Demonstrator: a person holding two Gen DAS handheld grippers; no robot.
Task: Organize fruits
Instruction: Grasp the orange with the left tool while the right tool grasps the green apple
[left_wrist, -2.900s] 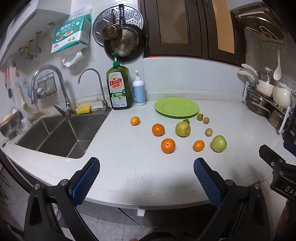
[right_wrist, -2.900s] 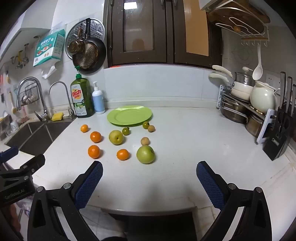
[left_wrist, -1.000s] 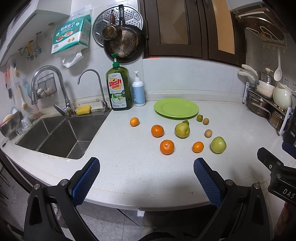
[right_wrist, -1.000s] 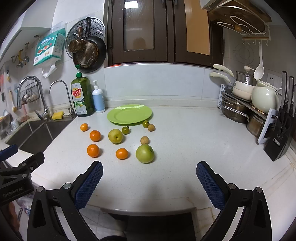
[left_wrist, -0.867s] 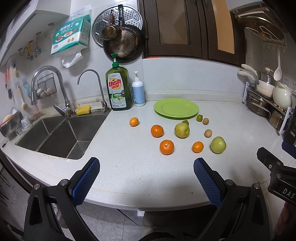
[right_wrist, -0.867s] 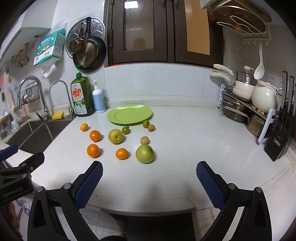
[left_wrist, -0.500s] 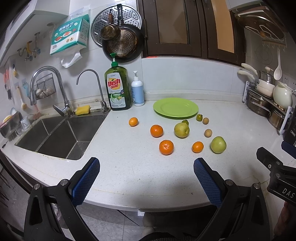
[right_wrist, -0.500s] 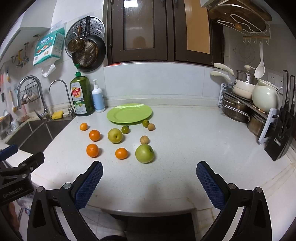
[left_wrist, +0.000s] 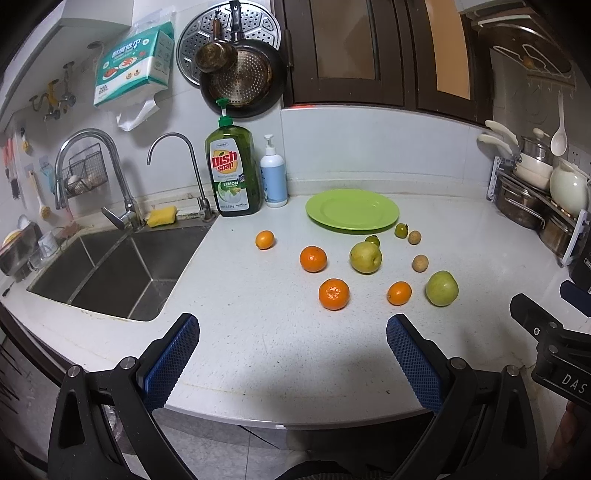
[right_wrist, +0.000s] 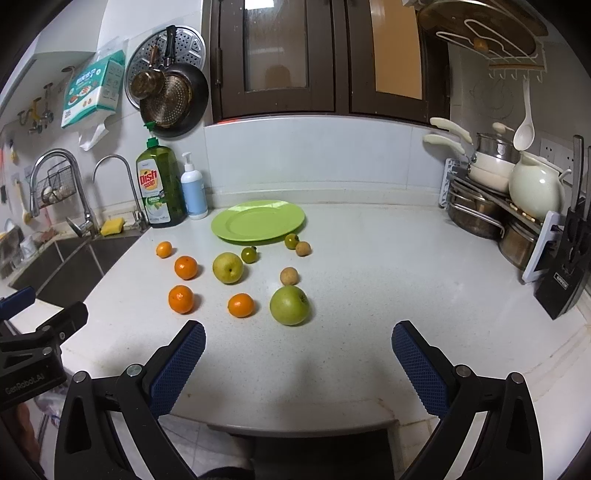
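The left gripper (left_wrist: 291, 343) hangs over the counter's front edge with its jaws spread wide and nothing between them; its two pads (left_wrist: 171, 360) are blue with a diamond-knurled rubbery face on black arms. The right gripper (right_wrist: 297, 349) is likewise spread and empty, over the same front edge. The counter (right_wrist: 369, 295) is white speckled stone with a rounded front. Nine fruits lie loose on it, none touching another: four round orange citrus, the nearest a dimpled orange (right_wrist: 181, 299), with a smaller one (right_wrist: 241, 305) beside it; two smooth pale green fruits, a green apple (right_wrist: 289, 305) nearest the right gripper and a yellower apple (right_wrist: 228, 267) farther in; two tiny dark green tomatoes (right_wrist: 249, 254); two small brown rough-skinned longans (right_wrist: 289, 276). Behind them, toward the back edge, sits one glossy green plate (right_wrist: 258, 220), flat, round and bare. At the back left corner stand one green dish soap bottle (right_wrist: 159, 190) and one pale blue pump bottle (right_wrist: 194, 195), beside a steel sink (left_wrist: 107, 269).
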